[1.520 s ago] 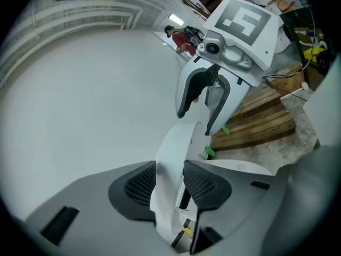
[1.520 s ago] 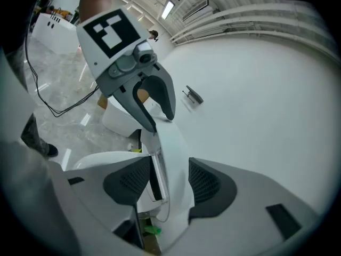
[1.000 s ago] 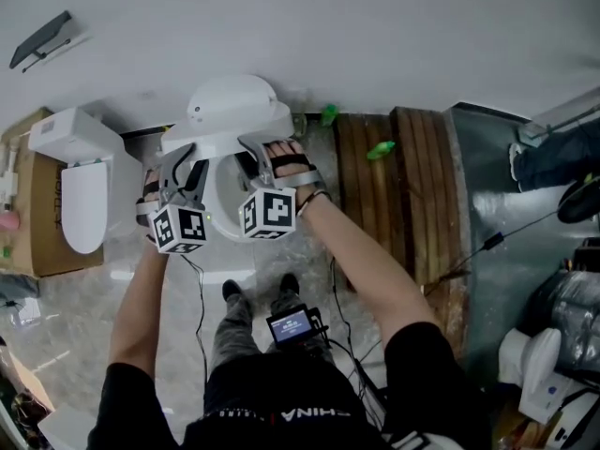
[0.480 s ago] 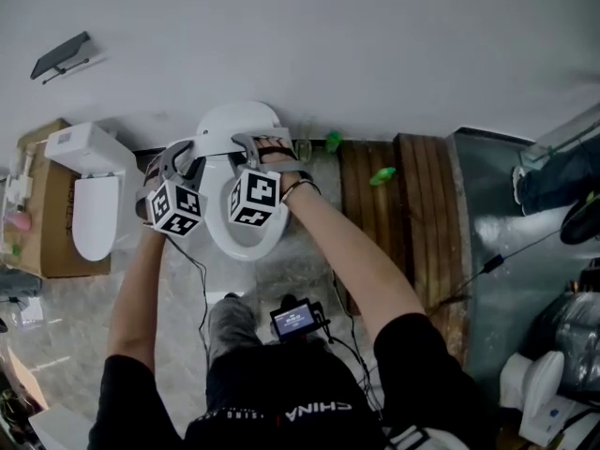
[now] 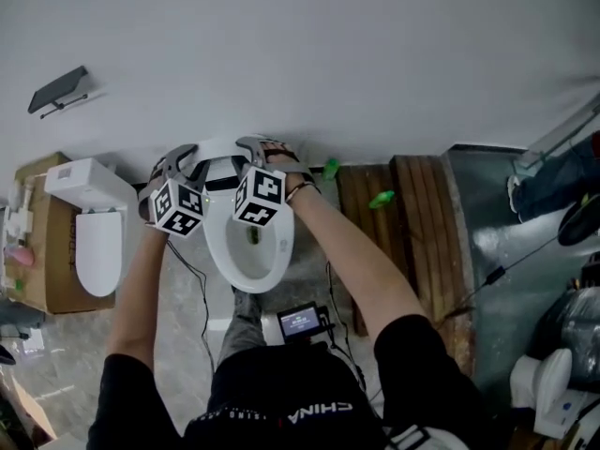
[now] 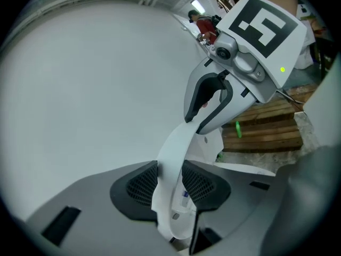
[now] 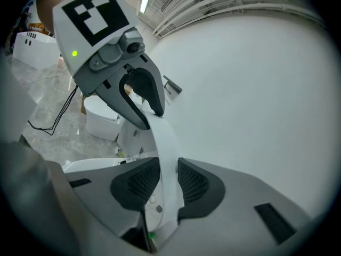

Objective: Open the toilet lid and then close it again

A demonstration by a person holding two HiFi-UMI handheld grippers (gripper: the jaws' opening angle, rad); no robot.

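Two toilets stand on the pale marbled floor (image 5: pixel 66 345) against a white wall (image 5: pixel 328 54): a spare toilet (image 5: pixel 94 237) on a cardboard box (image 5: pixel 42 284) at left, the task's toilet (image 5: pixel 217 247) in the middle, wooden pallets (image 5: pixel 398 204) to its right. Its white lid (image 6: pixel 176 145) stands nearly upright by the wall, the bowl exposed. The left gripper (image 6: pixel 170 183) and the right gripper (image 7: pixel 162 183) each pinch the lid's rim between narrow jaws, and the right's have just tightened.
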